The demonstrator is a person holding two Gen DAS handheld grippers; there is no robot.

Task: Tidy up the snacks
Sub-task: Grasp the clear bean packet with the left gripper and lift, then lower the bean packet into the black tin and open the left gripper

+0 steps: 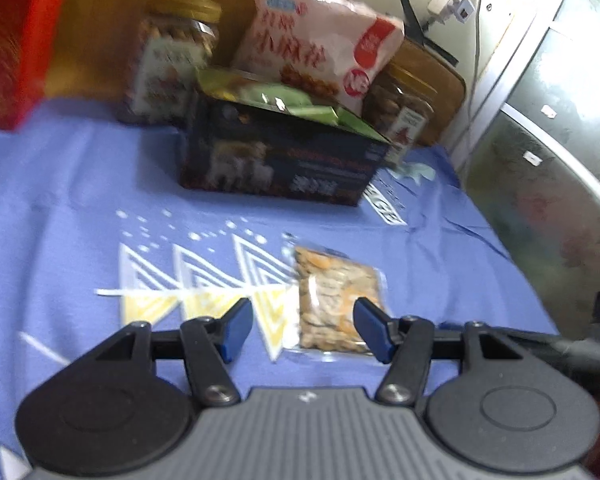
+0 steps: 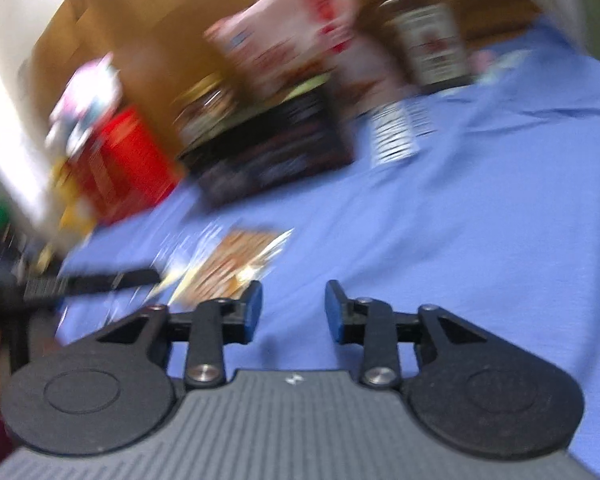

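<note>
**Both grippers empty above the cloth, clear snack packet loose in front**

Left gripper [image 1: 302, 326]: jaws apart, nothing between the blue pads, held over the blue cloth [image 1: 60, 184]. Just ahead, near its right finger, a clear nut packet [image 1: 334, 300] lies flat on the cloth: transparent film, tan and orange pieces inside, next to the white triangle print [image 1: 204, 276].

Right gripper [image 2: 294, 310]: released, empty, only cloth between the fingers. View heavily blurred. Same packet [image 2: 236, 262] sits off its left finger.

Farther back: black box [image 1: 284, 156] with green packets [image 1: 276, 100] on top, pink snack bag [image 1: 316, 36] behind it, gold-lidded jars [image 1: 172, 56] either side, red box [image 1: 12, 40] far left.
</note>
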